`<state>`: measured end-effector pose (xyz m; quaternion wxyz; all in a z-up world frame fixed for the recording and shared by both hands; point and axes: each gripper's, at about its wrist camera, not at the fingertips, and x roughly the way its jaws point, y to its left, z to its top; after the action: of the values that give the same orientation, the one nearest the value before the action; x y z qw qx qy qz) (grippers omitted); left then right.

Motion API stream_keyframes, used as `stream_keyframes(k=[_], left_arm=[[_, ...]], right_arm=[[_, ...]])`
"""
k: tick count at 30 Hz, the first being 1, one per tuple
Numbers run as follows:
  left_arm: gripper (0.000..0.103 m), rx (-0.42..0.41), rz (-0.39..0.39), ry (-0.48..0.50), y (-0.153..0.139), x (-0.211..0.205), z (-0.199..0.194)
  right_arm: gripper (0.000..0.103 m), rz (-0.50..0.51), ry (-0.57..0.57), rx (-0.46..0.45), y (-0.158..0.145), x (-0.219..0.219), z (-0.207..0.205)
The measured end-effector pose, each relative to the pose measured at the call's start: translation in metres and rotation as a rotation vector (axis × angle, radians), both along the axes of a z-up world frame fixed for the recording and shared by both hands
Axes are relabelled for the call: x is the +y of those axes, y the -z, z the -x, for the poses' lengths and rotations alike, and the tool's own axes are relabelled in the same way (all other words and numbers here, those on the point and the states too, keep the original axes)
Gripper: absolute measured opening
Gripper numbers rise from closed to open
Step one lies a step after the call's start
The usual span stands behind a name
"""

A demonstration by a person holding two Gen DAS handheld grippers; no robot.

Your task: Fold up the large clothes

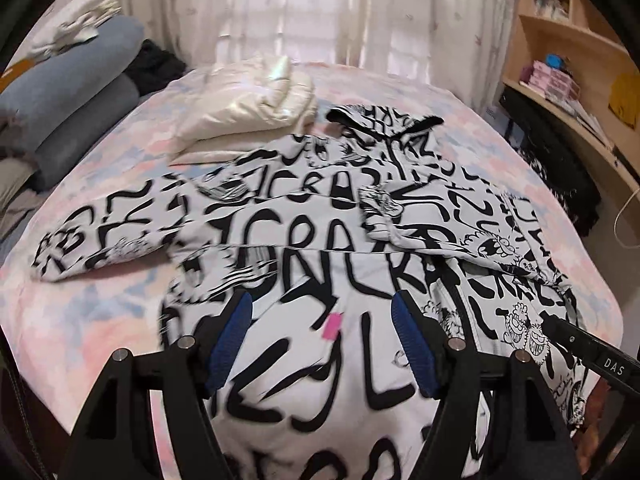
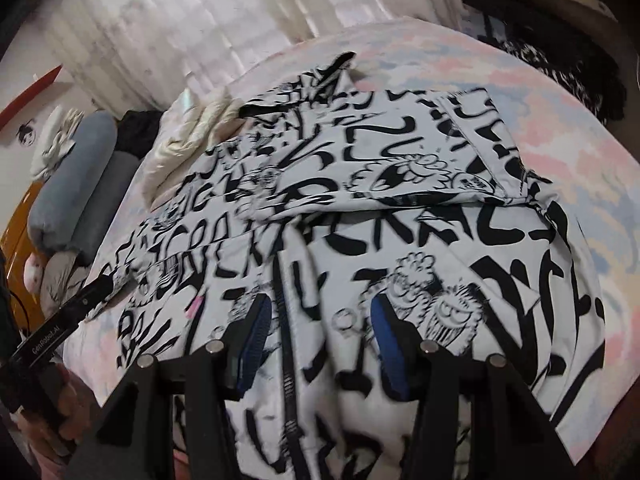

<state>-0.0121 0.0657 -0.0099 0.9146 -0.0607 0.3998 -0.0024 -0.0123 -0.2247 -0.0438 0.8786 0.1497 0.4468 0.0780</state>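
A large white jacket [image 1: 304, 216] with black graffiti lettering and cartoon faces lies spread on the bed. One sleeve [image 1: 104, 232] stretches left; the other sleeve [image 1: 460, 224] is folded across the chest. My left gripper [image 1: 322, 316] is open just above the lower front, near a pink tag [image 1: 333, 326]. My right gripper [image 2: 320, 320] is open over the same jacket [image 2: 360, 184], straddling its black zipper [image 2: 285, 332]. Each gripper's black body shows in the other's view: the right one in the left wrist view [image 1: 592, 354], the left one in the right wrist view [image 2: 60, 320].
A folded cream puffer garment [image 1: 256, 108] lies behind the jacket on the pastel bedspread [image 1: 80, 312]. Grey-blue bolsters [image 1: 76, 92] lie at the left. A wooden shelf unit [image 1: 580, 60] stands right, with dark clothing [image 1: 560, 184] below. Curtains [image 1: 320, 12] hang behind.
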Motion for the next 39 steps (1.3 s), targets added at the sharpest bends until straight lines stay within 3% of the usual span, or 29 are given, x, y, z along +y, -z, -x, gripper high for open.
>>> stream_keyframes(k=[11, 20, 28, 39], left_arm=[[0.076, -0.048, 0.030, -0.081, -0.015, 0.059, 0.043], [0.078, -0.048, 0.061, -0.197, -0.002, 0.125, 0.048], [0.078, 0.010, 0.131, -0.321, 0.041, 0.207, 0.028], [0.078, 0.090, 0.240, -0.419, 0.116, 0.306, -0.006]], right_arm=[[0.052, 0.057, -0.095, -0.082, -0.032, 0.061, 0.021], [0.052, 0.138, -0.239, -0.126, -0.041, 0.139, 0.008], [0.052, 0.146, -0.363, -0.136, -0.029, 0.222, -0.026], [0.052, 0.139, -0.510, -0.061, 0.027, 0.338, -0.080]])
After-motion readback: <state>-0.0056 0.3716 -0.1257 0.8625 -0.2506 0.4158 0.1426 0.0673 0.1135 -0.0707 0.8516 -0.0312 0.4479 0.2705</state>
